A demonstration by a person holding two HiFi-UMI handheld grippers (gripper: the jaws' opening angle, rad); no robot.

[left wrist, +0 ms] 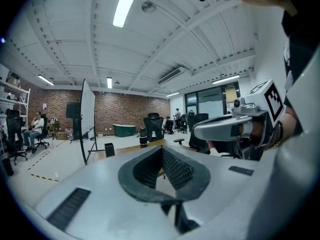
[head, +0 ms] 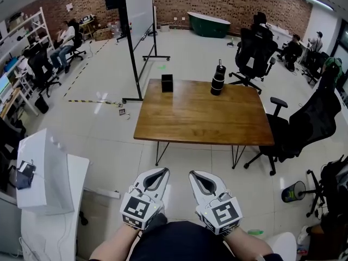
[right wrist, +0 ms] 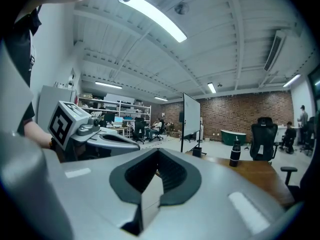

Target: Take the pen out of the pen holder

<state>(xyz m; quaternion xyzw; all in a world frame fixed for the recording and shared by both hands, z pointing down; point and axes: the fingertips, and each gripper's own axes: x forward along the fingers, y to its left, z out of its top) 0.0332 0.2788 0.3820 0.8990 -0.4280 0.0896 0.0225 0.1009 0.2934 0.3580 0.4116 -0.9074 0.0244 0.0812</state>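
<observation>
A small black square pen holder (head: 167, 83) stands near the far left edge of the wooden table (head: 201, 118); whether a pen is in it is too small to tell. It also shows far off in the left gripper view as the pen holder (left wrist: 109, 149) and in the right gripper view as the pen holder (right wrist: 198, 151). My left gripper (head: 162, 172) and right gripper (head: 193, 174) are held side by side close to my body, well short of the table. Both are shut with nothing between the jaws, as seen on the left gripper (left wrist: 162, 149) and the right gripper (right wrist: 157, 151).
A black bottle (head: 218, 79) stands at the table's far edge, right of the holder. Black office chairs (head: 304, 126) crowd the table's right side. A whiteboard on a stand (head: 138, 15) is behind it at left. A white cabinet (head: 46, 173) sits at my left.
</observation>
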